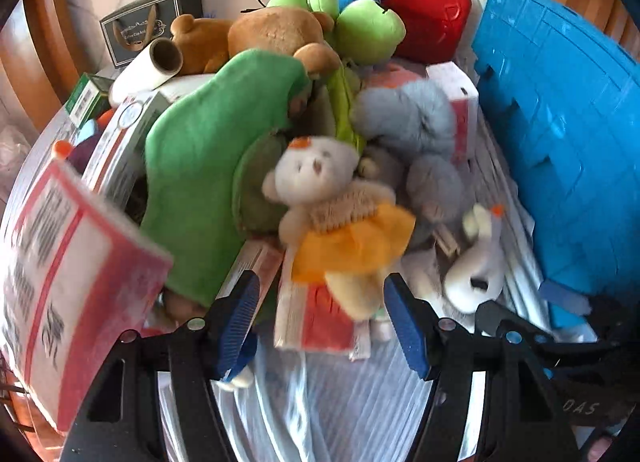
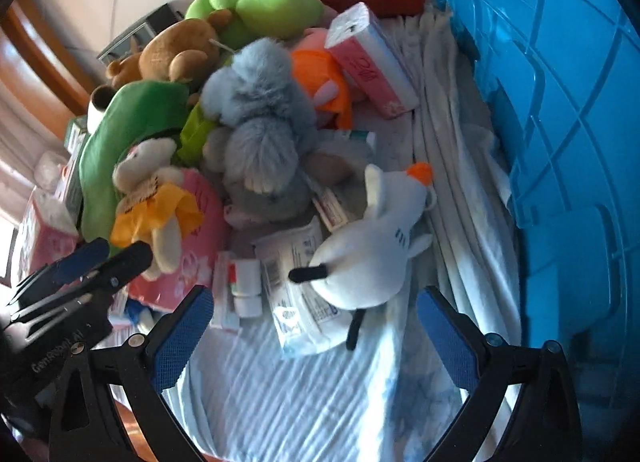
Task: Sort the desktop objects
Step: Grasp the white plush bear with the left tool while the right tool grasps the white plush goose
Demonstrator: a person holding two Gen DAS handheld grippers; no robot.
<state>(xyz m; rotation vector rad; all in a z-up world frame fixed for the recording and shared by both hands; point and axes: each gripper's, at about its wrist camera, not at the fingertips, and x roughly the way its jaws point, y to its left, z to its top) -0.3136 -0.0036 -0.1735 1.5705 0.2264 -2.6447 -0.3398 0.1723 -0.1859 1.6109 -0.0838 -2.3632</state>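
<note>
Striped cloth (image 2: 280,394) covers the table; only the right wrist view shows the white goose plush (image 2: 368,262) whole at centre. Both jaws stand wide, empty.

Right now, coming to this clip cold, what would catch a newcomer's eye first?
A jumbled heap of plush toys fills the middle of the cloth-covered table: a small white bear in an orange skirt near the front, beside a fluffy grey-blue toy. A big blue plastic crate walls off the right side, with a red case at the back. A white plush bird lies just ahead of the open right hand-held gripper.
</note>
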